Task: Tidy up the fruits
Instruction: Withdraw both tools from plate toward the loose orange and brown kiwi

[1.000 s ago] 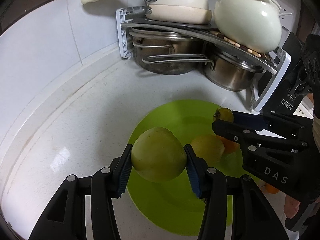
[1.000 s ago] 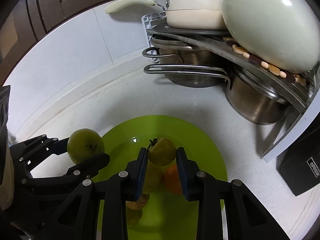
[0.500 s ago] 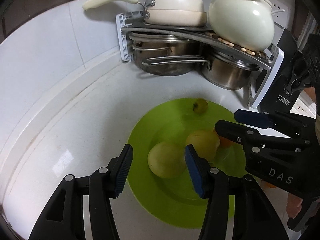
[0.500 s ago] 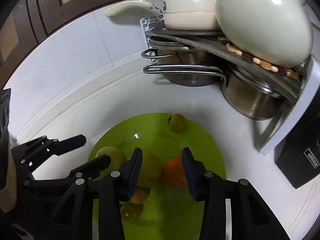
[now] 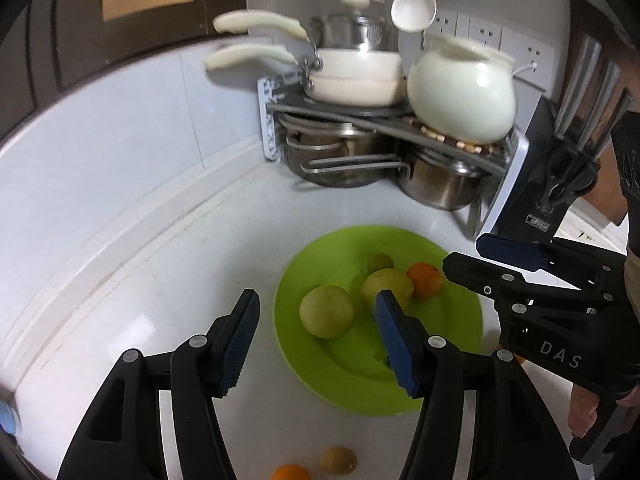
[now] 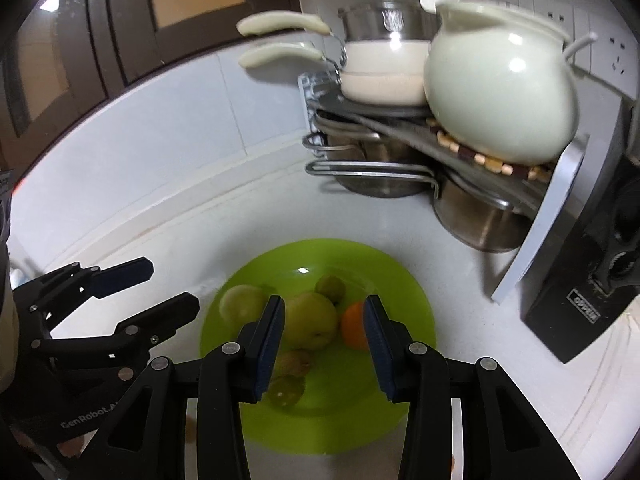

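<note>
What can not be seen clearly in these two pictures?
- Left wrist view: the orange and brownish fruit on the counter are cut off by the bottom edge.
- Right wrist view: two fruits low on the green plate are partly hidden behind the right gripper.
</note>
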Motion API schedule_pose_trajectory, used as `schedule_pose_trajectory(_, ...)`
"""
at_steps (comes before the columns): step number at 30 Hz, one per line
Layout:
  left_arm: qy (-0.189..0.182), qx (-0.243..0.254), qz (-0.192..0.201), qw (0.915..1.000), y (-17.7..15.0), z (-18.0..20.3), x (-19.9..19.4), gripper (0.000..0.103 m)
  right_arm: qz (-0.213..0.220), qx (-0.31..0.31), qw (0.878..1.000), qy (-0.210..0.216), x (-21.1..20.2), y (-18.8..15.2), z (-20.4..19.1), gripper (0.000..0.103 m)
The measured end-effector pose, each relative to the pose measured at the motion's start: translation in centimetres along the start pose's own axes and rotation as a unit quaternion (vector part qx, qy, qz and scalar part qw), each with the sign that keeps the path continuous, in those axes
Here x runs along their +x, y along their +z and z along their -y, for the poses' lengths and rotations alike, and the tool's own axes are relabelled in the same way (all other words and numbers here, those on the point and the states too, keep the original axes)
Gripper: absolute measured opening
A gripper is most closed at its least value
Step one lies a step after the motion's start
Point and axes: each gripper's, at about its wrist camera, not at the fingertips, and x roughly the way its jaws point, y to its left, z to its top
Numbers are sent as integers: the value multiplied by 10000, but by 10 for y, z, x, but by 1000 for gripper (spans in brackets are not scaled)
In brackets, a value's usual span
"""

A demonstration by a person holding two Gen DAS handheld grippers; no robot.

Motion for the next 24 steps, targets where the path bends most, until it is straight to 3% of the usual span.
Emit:
schedule_pose_trajectory(13, 167, -222, 531, 9982, -19, -14, -77, 68, 440, -235, 9983, 307, -58, -12, -38, 48)
schedule_pose_trajectory(24, 287, -136, 712, 9970, -53, -24, -104, 71, 518, -449, 9968, 416, -75, -32, -63, 51)
